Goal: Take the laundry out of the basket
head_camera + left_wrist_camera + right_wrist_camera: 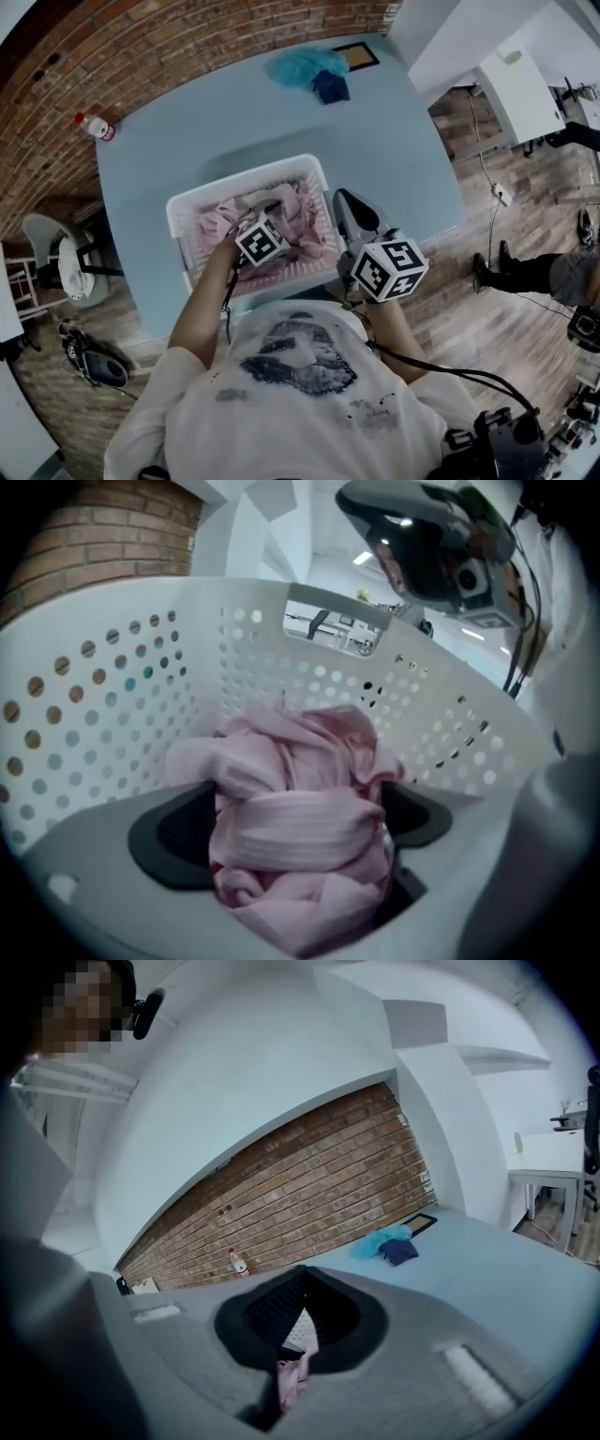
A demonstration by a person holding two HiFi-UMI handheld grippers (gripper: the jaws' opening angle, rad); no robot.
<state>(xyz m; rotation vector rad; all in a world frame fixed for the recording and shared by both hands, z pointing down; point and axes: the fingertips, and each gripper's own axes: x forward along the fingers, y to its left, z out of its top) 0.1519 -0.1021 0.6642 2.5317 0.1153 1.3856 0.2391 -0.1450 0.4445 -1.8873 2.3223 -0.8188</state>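
Fingers [173, 841] of your left gripper [300, 836] spread round pink laundry [300, 761] inside basket [112, 696]; right gripper [300, 1283] pressed together. Shallow bite could slip.

A pale blue table [394, 159] carries everything. A white perforated basket [183, 211] stands at its near edge, about midway. A small plastic bottle [96, 127] lies at the far left corner. Towards the far right lie a turquoise cloth [305, 64], a dark blue cloth [330, 87] touching it, and a flat dark frame [356, 56] just beside them.
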